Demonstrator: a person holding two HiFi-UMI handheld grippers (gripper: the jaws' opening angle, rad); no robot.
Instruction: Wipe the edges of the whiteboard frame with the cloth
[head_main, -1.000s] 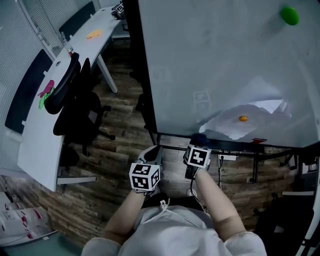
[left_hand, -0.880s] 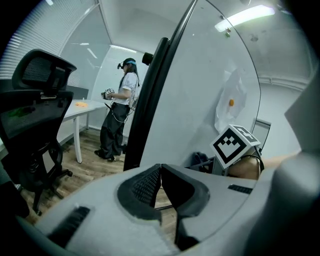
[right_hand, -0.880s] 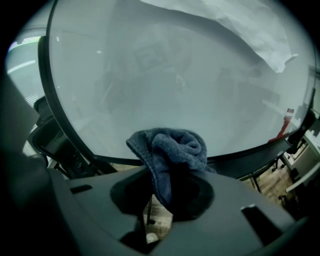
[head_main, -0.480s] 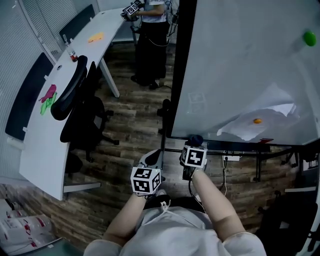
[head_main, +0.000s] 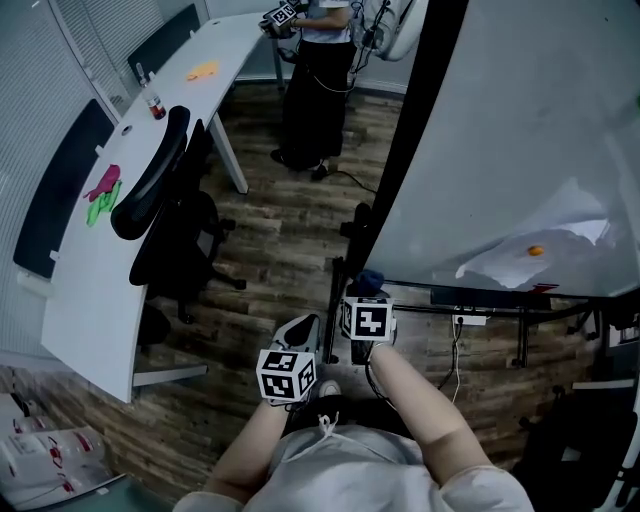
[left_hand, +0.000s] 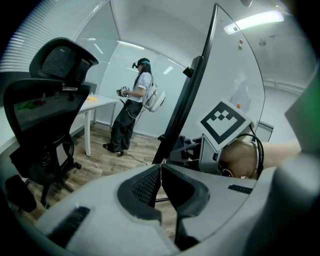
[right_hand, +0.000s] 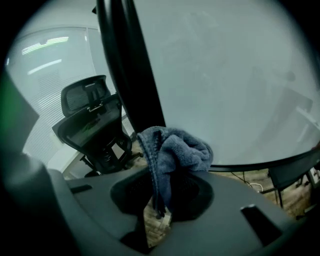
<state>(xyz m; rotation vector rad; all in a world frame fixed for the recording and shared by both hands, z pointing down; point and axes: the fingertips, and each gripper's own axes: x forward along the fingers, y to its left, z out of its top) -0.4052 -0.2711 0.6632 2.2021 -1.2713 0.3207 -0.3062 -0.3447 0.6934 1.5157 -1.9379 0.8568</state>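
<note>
The right gripper (right_hand: 158, 196) pinches the cloth (right_hand: 174, 150), seemingly just below the whiteboard frame (right_hand: 127, 75), whose upright edge rises toward the upper left; the left gripper (left_hand: 160, 181), pressed together and empty, sits farther off.

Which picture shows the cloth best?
The right gripper view: the cloth sits big and centred, pinched in the right gripper. The head view shows only a dark tip; the left gripper view, barely anything.

Head view: steeply down over lower-left corner of whiteboard frame (head_main: 402, 150). Gripper views: low, close beside it; all share office chair (head_main: 165, 200).
</note>
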